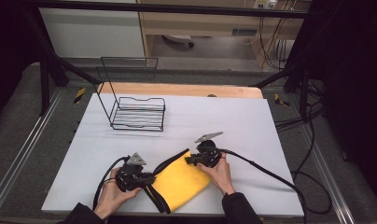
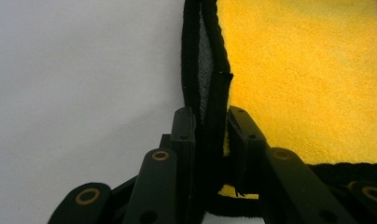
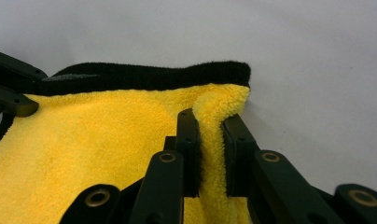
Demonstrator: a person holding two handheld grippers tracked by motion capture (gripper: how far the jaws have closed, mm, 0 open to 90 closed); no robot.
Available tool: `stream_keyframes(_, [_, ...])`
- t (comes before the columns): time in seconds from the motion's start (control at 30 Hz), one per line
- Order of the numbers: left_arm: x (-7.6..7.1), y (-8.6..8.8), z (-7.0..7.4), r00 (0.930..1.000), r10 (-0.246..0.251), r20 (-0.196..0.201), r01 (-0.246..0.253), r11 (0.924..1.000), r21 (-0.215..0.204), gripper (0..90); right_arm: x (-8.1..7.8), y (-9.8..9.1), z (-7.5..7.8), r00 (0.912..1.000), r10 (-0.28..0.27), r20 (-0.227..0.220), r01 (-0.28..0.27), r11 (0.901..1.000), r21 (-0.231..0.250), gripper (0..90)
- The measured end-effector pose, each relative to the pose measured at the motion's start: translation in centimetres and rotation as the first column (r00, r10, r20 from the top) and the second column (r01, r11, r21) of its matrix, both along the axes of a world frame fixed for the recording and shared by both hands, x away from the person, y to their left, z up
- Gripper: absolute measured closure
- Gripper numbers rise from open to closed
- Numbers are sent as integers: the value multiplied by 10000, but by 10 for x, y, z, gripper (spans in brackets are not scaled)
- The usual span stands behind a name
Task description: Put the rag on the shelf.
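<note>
**Two tools pinching one yellow cloth**

One cloth [image 1: 184,179], yellow with a black border, lies near the front edge of the surface [image 1: 252,121], between the person's two hands. There are two tools. The left tool [image 1: 147,178] has its jaws drawn narrow on the cloth's black-edged side; in the left gripper view [image 2: 209,135] the doubled black hem stands pinched between the pads. The right tool [image 1: 189,160] grips the opposite side; in the right gripper view [image 3: 210,140] a ridge of yellow pile is squeezed between its jaws, just below the black-bordered corner. Each tool trails one black cable [image 1: 266,170] across the surface.

One black wire rack [image 1: 137,109] stands well apart from the cloth, toward the far left of the surface, with a tall wire back rising behind its low tray.

The surface is a pale grey-white sheet with a strip of wood [image 1: 177,88] showing along its far edge. It sits inside a dark metal frame [image 1: 177,8]; grey floor [image 1: 18,140] surrounds it, loose cables [image 1: 312,140] run on the right, and pale wooden furniture [image 1: 200,23] stands behind
</note>
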State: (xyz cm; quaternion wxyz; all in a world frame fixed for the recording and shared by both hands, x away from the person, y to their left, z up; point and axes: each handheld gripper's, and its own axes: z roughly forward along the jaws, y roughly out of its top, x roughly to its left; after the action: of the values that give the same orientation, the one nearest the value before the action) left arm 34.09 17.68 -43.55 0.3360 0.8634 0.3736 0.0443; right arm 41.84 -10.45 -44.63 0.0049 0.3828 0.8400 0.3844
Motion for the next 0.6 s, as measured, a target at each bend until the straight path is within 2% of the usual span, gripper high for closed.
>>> stream_keyframes(0.13, [-3, 1, 1, 10000, 6, 81, -7, 10000, 26, 739, 1, 6, 6, 9998, 104, 180, -101, 9998, -163, 819])
stream_keyframes(0.23, [-6, 2, 1, 9996, 233, 145, -231, 9997, -96, 739, 9, 17, 15, 9971, 389, 661, -362, 9985, -416, 821])
stream_keyframes(0.37, [-11, 1, 2, 9973, 643, 362, -639, 9979, -132, 732, 20, 32, 23, 9902, 718, 1197, -673, 9969, -411, 820])
stream_keyframes(0.43, [-13, 1, 1, 9961, 706, 522, -705, 9975, -37, 726, 25, 41, 23, 9837, 1002, 1495, -921, 9939, -602, 818])
stream_keyframes(0.53, [-14, 1, 0, 9952, 790, 585, -789, 9969, -47, 713, 32, 54, 19, 9764, 1346, 1690, -1217, 9890, -847, 813])
stream_keyframes(0.6, [-13, 2, 0, 9950, 728, 683, -729, 9973, -12, 699, 35, 57, 14, 9784, 1300, 1605, -1175, 9894, -847, 806])
